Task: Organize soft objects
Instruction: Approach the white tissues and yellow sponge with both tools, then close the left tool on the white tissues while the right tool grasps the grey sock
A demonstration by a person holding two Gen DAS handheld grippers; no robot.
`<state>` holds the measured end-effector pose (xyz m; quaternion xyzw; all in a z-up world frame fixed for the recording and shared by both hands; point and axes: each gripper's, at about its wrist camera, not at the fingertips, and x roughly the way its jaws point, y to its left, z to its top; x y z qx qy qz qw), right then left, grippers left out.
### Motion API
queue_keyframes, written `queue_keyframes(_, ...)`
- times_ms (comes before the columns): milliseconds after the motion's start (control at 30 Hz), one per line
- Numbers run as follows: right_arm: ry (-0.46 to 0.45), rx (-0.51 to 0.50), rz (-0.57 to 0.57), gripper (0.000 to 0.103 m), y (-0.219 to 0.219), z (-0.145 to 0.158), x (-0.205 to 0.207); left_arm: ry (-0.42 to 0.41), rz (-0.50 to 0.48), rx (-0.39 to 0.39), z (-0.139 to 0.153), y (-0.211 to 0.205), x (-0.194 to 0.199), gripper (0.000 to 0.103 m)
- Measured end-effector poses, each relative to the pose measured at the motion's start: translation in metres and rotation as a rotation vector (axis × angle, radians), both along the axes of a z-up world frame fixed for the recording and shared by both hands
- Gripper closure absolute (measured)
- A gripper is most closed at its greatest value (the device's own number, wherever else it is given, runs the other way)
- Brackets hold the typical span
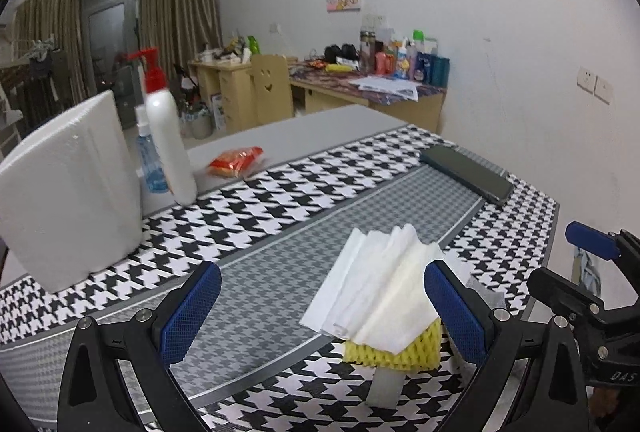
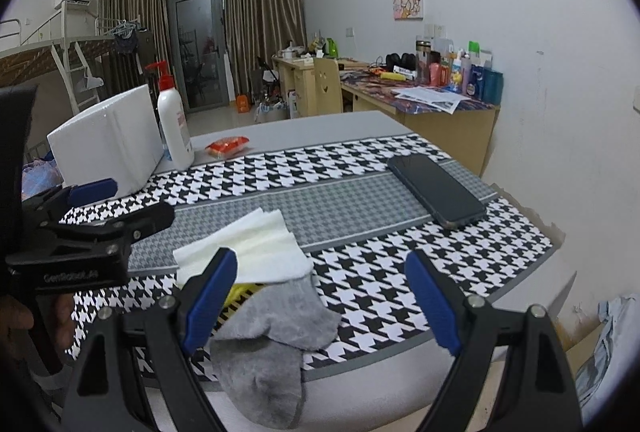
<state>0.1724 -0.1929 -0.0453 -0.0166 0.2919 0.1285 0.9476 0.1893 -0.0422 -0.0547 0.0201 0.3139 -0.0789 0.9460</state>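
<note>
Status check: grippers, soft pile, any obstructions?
Left gripper and right gripper open, empty. White tissue on yellow foam net, grey socks alongside. Phone clear.

A dark phone [image 2: 436, 190], white foam block [image 1: 68, 188], pump bottle [image 1: 168, 136] and red packet [image 1: 236, 161] sit on the houndstooth mat [image 1: 280, 192].

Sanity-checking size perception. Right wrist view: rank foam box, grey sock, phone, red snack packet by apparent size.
1. Grey sock and white foam box: close in apparent size, and the sock lies nearest the camera, so no firm order.
2. Phone.
3. Red snack packet, farthest away.
</note>
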Motion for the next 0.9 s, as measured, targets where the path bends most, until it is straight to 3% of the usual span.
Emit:
queue_keyframes(467, 0.072, 0.000, 0.041, 0.014, 0.000, -0.025, 0.003, 0.087, -0.074, -0.007, -0.023, -0.017, 0.025, 0.004)
queue_keyframes(733, 0.106, 0.003, 0.035, 0.014, -0.005, -0.033, 0.008, 0.147, -0.124, 0.006, -0.039, -0.029, 0.035, 0.034)
queue_keyframes(900, 0.124, -0.002, 0.047, 0.014, -0.004, -0.037, 0.008, 0.172, -0.141, 0.002, -0.045, -0.030, 0.039, 0.045)
